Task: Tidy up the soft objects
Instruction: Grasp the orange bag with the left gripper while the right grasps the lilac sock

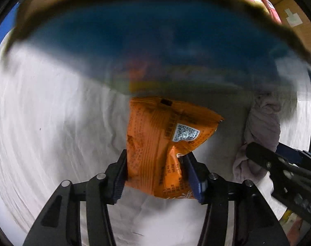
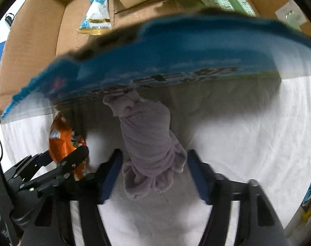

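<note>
The left tongs (image 1: pixel 155 176) clamp an orange snack packet (image 1: pixel 161 141) between their pads, holding it above the white cloth (image 1: pixel 52 123) on the table. Just beside it, the right tongs (image 2: pixel 153 174) stand spread around a bundled grey sock (image 2: pixel 149 143) — whether the pads touch it is unclear. A blurred blue bag (image 2: pixel 176 57) hangs ahead of both, a cardboard box (image 2: pixel 32 41) behind it.

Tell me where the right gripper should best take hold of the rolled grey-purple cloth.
Grip the rolled grey-purple cloth at its thick middle, probably coming straight forward along the white sheet. The roll already lies lengthwise between the open fingers of the right gripper, and its near end is loose and frilly.
</note>
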A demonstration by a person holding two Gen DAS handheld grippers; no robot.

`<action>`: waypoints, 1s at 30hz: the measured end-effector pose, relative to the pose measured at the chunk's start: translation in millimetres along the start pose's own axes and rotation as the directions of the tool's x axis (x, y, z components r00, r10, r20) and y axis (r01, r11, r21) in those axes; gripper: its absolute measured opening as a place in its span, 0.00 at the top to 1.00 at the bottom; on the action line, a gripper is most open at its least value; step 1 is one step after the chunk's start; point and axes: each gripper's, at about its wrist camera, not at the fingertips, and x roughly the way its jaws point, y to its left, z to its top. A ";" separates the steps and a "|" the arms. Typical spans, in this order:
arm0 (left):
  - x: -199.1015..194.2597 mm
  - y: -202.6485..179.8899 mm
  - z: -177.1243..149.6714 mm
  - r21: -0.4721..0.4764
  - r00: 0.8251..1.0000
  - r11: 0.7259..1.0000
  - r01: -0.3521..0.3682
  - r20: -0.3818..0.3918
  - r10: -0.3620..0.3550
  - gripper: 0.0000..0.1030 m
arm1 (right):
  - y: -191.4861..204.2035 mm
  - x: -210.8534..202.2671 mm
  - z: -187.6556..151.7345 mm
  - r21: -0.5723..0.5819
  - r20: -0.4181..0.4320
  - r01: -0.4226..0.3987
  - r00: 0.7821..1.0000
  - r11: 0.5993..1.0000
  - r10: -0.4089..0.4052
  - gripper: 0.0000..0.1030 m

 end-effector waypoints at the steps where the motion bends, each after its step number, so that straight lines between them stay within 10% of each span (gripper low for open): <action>1: -0.5 1.2 -3.5 -0.013 1.000 1.000 0.001 0.002 -0.001 0.54 | 1.4 0.8 -1.5 -0.004 0.001 0.002 1.000 1.000 -0.002 0.57; 18: 12.3 -21.8 -129.4 -0.090 0.998 0.996 0.025 -0.050 -0.030 0.54 | -31.5 5.6 -100.8 -0.139 -0.137 0.144 0.977 0.980 -0.163 0.67; 30: 21.3 -53.6 -108.2 -0.064 0.994 0.995 -0.074 -0.086 0.068 0.47 | -45.8 27.4 -118.3 -0.129 -0.146 0.152 0.974 0.980 -0.171 0.63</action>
